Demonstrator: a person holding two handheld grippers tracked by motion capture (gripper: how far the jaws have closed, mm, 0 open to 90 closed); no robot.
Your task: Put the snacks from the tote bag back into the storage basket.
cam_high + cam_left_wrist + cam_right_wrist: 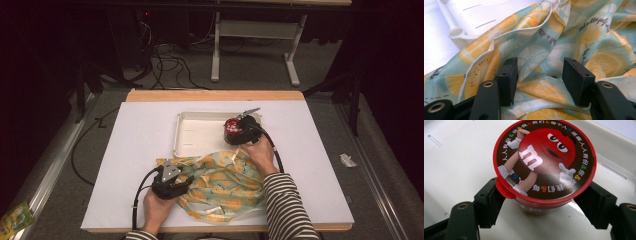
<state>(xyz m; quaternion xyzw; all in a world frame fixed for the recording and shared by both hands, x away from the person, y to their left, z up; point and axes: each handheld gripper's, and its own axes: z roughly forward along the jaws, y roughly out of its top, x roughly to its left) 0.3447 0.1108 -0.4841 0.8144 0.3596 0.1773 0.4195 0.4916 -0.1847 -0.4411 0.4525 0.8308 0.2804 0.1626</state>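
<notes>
White tray point(200, 134) sits mid-table on the white tabletop point(145, 150), use it as the landmark. Red-lidded candy cup point(544, 165) stands upright inside the tray, at its right end in the high view point(233, 129). Right gripper point(544, 202) reaches into the tray, one jaw on each side of the cup just under the lid rim; pads look to be touching the cup wall, so it reads as clamped on the cup, cup bottom seems close to or on the tray floor, can't tell which. Lemon-print cloth point(220, 185) lies crumpled just in front of the tray, on the person's side, its far edge overlapping the tray's near rim point(456, 33). Left gripper point(539, 75) rests low over the cloth's near-left part, away from the tray, jaws spread wide with folds of fabric point(536, 50) between them, pads not pinching anything. Striped sleeve point(287, 205) on the right forearm, crossing over the cloth toward the tray.
</notes>
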